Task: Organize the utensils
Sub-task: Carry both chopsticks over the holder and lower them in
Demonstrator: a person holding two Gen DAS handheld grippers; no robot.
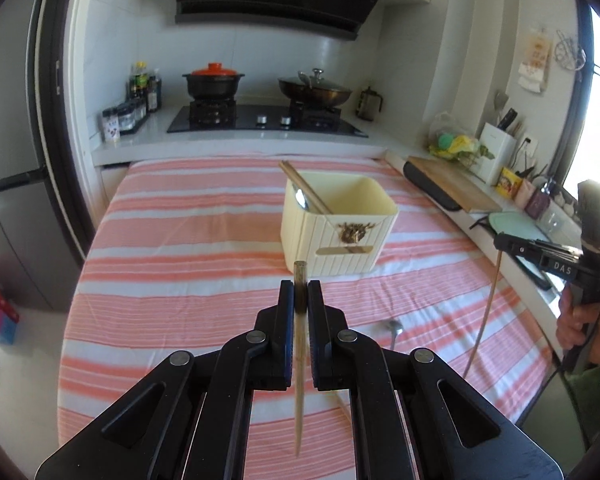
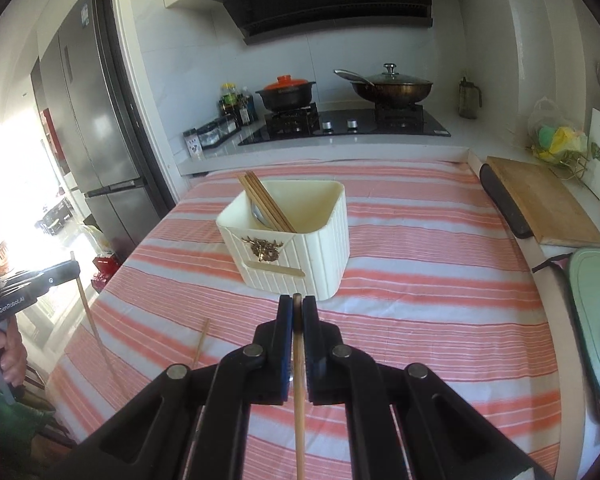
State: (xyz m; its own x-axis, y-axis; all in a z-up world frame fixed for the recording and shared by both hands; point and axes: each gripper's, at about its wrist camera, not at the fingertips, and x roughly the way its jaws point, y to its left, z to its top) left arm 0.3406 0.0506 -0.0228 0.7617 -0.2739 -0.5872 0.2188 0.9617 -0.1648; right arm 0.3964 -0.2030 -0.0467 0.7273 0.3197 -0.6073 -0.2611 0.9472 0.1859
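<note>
A table under a pink-and-white striped cloth (image 1: 180, 240) fills the middle of the kitchen. On it, toward the far side, stands a cream utensil holder (image 2: 296, 252) with several chopsticks (image 2: 266, 202) and a spoon (image 1: 301, 199) leaning inside. The left gripper (image 1: 301, 294) is clamped on one wooden chopstick (image 1: 300, 380), which hangs below its jaws above the cloth. The right gripper (image 2: 297, 312) pinches a second chopstick (image 2: 299, 408) the same way. Another loose chopstick (image 2: 202, 340) lies on the cloth, and what looks like a second spoon (image 1: 395, 330), blurred, rests near the table's right side.
</note>
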